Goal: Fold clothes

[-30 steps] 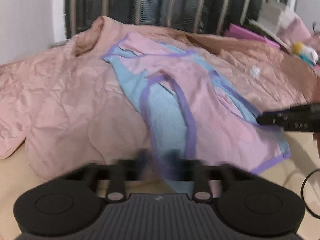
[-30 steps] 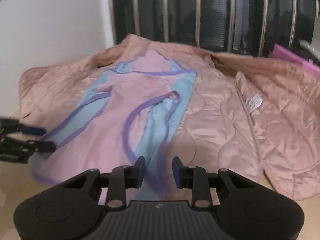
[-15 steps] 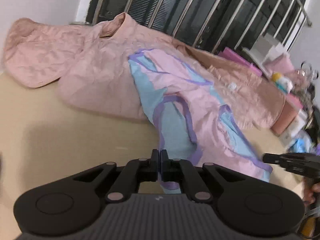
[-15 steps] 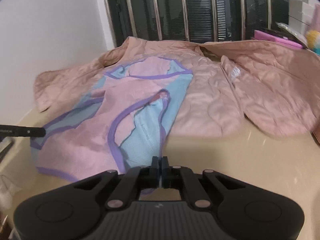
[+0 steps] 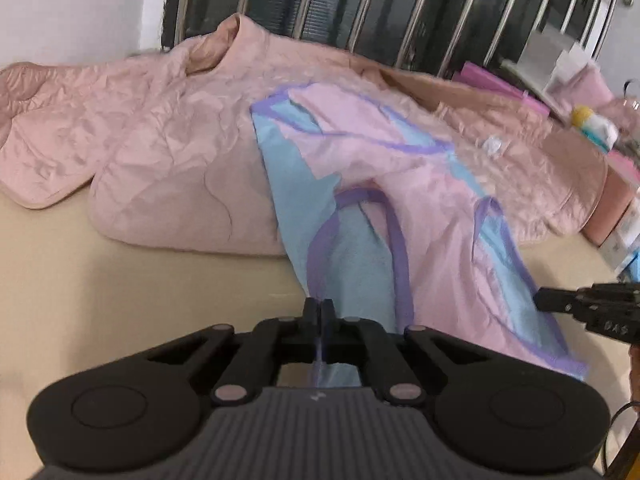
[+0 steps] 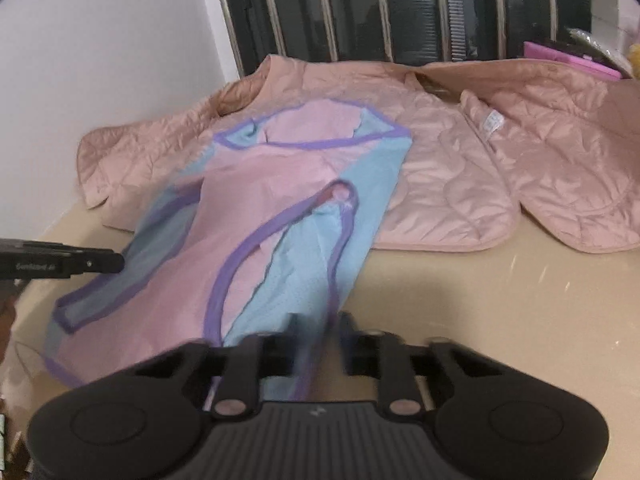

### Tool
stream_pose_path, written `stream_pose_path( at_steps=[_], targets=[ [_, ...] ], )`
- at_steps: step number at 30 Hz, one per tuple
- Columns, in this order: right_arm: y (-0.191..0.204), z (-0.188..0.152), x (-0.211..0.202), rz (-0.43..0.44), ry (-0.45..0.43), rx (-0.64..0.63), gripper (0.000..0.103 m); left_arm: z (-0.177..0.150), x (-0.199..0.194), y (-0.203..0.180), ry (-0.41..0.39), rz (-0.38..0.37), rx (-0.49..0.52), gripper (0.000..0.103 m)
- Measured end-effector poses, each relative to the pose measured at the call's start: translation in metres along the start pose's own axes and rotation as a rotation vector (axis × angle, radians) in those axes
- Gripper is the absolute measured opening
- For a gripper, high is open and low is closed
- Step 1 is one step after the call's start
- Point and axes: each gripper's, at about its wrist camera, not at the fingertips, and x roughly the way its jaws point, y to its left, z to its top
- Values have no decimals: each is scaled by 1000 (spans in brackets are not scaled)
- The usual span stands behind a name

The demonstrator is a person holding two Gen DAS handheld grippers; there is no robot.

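A pink and light-blue top (image 5: 420, 200) with purple trim lies spread on a beige counter (image 5: 120, 280), its upper part draped over a quilted pink jacket (image 5: 160, 140) that stretches along the back edge below a barred dark window (image 5: 360, 8). In the left wrist view, the left gripper (image 5: 318, 312) is pinched tight on the near hem of the top, a thin fold of blue cloth showing between the closed jaws. The right gripper (image 6: 320, 332) is blurred in its own view, with the purple-edged hem running down between its fingers; seen from the left wrist camera, its tip (image 5: 560, 304) sits closed at the top's other near corner. The left gripper also shows at the left edge of the right wrist view (image 6: 108, 262), touching the top's hem. Bare counter lies open to the left of the top in the left wrist view and to the right of it in the right wrist view (image 6: 480, 300). Pink boxes and small clutter (image 5: 592, 128) crowd the far right end, beyond the jacket.
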Motion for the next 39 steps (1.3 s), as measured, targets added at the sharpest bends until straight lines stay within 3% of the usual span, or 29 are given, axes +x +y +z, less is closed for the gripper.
stream_pose_path(
  at_steps=[4, 5, 6, 7, 9, 12, 14, 16, 20, 22, 24, 25, 28, 33, 38, 39],
  targets=[
    [-3, 0, 0, -89, -12, 3, 1, -2, -6, 27, -29, -19, -140, 6],
    [-8, -1, -1, -86, -19, 25, 1, -5, -15, 22, -50, -16, -111, 11],
    [-13, -1, -2, -86, -27, 44, 4, -8, -24, 18, -71, -13, -80, 16],
    [-13, -3, -8, -96, -40, 50, 12, -10, -33, 14, -92, -10, -48, 34],
    [-7, -8, -28, -84, -83, 10, 21, -16, -54, 1, -132, -76, 4, 46],
    [12, -16, -49, 68, -129, -78, 25, -19, -51, -24, -59, -217, 69, 46],
    [24, -17, -45, 122, -107, -127, 24, -24, -37, -44, 5, -200, 145, 46],
    [34, -17, -32, 96, -71, -166, 23, -28, -23, -56, 51, -137, 202, 46],
    [38, -21, -13, 92, -29, -162, 23, -33, -16, -54, 42, -96, 196, 48],
    [38, -25, -11, 95, -34, -167, 23, -34, -17, -51, 40, -95, 184, 46],
    [41, -27, -13, 87, -46, -185, 21, -37, -19, -53, 40, -94, 204, 21],
    [42, -28, -13, 84, -50, -193, 9, -38, -18, -53, 47, -98, 202, 7],
    [47, -30, -12, 67, -57, -211, 4, -35, -18, -49, 59, -139, 165, 4],
    [54, -24, -24, 68, -95, -207, 3, -19, -31, -51, -11, -188, 138, 3],
    [44, 0, -32, 60, -165, -149, 3, 13, -25, -53, -81, -176, 176, 3],
    [41, 4, -26, 45, -159, -146, 3, 20, -17, -52, -65, -194, 195, 4]
  ],
)
